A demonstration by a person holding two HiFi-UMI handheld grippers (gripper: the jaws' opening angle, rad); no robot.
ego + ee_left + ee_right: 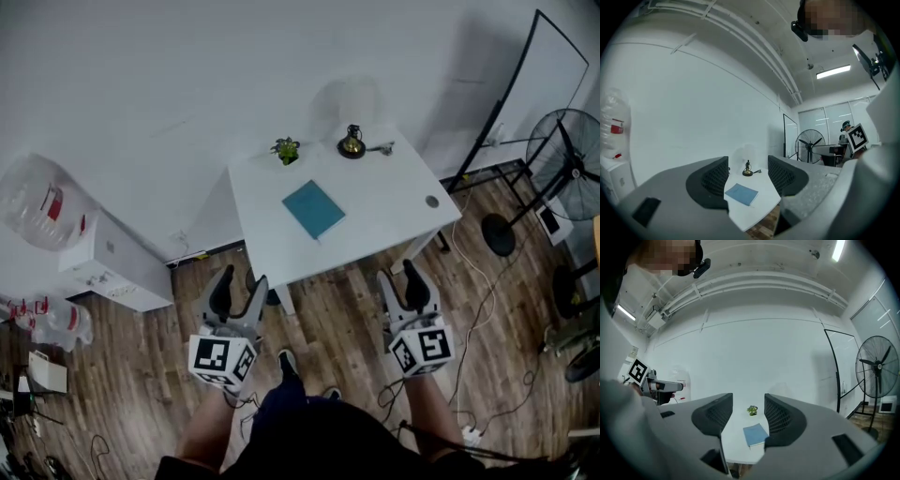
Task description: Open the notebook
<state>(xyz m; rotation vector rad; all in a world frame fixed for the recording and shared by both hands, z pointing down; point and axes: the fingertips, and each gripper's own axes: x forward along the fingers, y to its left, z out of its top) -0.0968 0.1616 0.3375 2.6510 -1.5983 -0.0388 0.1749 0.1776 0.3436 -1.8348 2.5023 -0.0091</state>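
A closed blue notebook lies near the middle of the white table, slightly turned. Both grippers hang in front of the table's near edge, over the wooden floor and well short of the notebook. My left gripper is open with nothing between its jaws. My right gripper is open and empty too. The left gripper view frames the notebook between the open left gripper jaws, far off. In the right gripper view the notebook shows between the right gripper jaws, also far off.
A small potted plant and a brass ornament stand at the table's far edge. A floor fan is at the right, a white cabinet and water bottles at the left. Cables trail on the floor at the right.
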